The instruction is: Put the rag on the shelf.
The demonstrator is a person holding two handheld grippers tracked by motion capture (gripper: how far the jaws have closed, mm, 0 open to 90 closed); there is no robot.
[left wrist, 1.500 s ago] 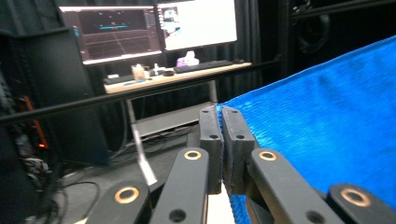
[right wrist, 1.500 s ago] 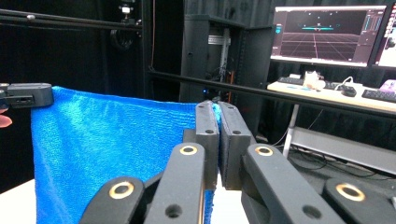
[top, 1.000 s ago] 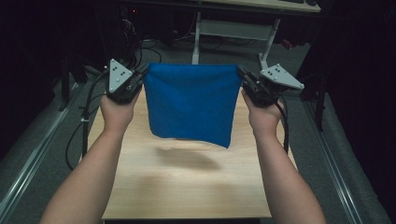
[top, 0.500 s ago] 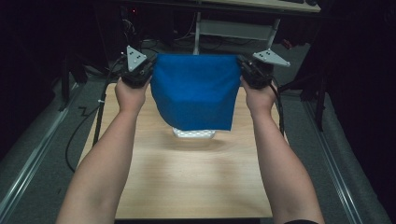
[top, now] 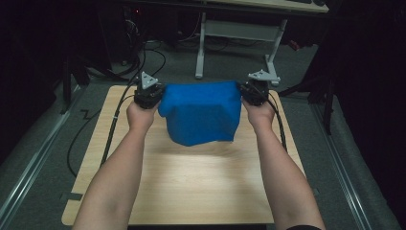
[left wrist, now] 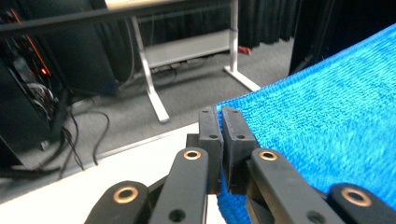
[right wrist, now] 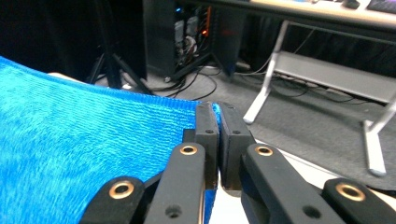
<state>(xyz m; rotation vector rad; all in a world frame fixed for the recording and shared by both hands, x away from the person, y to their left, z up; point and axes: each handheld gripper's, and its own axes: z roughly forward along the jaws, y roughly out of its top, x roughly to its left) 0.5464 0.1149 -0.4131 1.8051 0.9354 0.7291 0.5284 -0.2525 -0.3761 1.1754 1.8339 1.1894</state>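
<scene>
Above the table (top: 191, 191), both claws clamp the blue cloth (top: 201, 112).

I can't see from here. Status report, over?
Left tool and right tool shut on blue cloth corners. Cloth hanging over table. Nothing in the way.

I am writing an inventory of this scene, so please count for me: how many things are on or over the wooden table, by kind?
Blue cloth: 1, hanging above the wooden table, pinched at two corners.
Tongs: 2, the left tongs and the right tongs, each shut on the cloth.
Total: 3
</scene>
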